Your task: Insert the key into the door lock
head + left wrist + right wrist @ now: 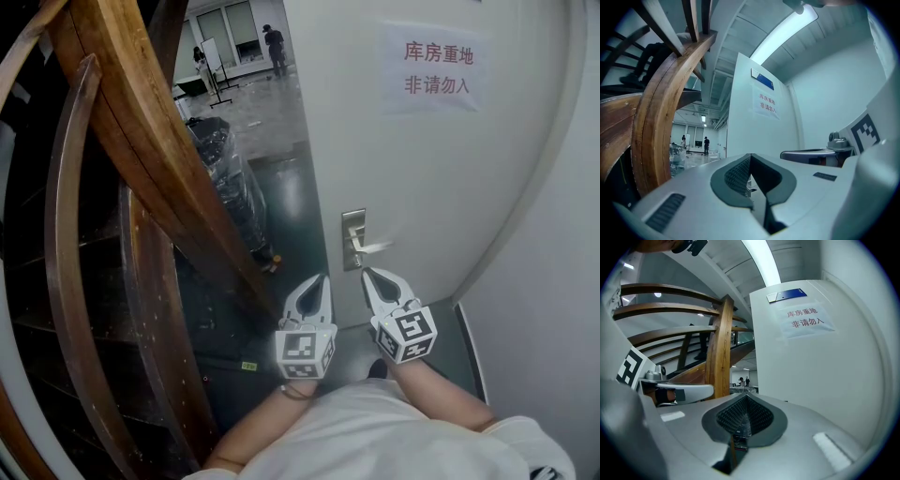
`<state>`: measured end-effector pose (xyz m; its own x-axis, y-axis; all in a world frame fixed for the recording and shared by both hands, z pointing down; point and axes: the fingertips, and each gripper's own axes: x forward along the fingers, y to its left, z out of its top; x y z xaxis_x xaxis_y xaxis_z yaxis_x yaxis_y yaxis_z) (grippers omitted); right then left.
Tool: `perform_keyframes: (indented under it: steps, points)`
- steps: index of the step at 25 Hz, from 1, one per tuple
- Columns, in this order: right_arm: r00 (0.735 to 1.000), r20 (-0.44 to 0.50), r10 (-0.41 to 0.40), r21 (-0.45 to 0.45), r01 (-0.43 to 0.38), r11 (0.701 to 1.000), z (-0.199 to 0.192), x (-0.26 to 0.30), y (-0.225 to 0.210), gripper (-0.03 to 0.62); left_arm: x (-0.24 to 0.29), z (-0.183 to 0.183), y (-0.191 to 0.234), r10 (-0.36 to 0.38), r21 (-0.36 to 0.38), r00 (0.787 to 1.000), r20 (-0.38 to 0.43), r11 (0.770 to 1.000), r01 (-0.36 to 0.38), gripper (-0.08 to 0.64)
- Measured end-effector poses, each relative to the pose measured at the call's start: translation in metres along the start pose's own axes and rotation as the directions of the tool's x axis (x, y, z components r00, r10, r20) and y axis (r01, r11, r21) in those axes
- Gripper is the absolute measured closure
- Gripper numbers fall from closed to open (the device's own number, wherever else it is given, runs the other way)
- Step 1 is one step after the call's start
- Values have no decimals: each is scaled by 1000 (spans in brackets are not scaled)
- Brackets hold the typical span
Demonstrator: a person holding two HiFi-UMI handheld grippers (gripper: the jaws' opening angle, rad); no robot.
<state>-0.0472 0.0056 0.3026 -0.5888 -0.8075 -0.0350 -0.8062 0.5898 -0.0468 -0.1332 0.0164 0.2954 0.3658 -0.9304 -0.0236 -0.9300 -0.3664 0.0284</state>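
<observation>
A white door (422, 178) carries a metal lock plate (352, 227) with a lever handle (377, 247). In the head view my right gripper (366, 273) points at the plate from just below it, a short gap from it. Its jaws are shut, and a thin metallic key (743, 427) shows pinched between the pads. My left gripper (324, 278) hovers beside it to the left, off the door's edge. Its jaws are shut too (750, 157), with nothing seen between them. The keyhole itself is too small to make out.
A paper sign (437, 67) with red characters hangs high on the door. A curved wooden stair railing (141, 150) fills the left side, close to my left gripper. Past the door's edge lies a lit hall (246, 89) with people far off. A white wall (553, 281) stands on the right.
</observation>
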Motion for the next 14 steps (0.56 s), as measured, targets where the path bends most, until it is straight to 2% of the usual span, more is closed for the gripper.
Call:
perform_keyframes:
  steps: [14]
  points:
    - [1000, 6, -8, 2, 8, 1000, 4, 6, 0, 592, 5, -2, 7, -7, -15, 1000, -11, 1000, 7, 554]
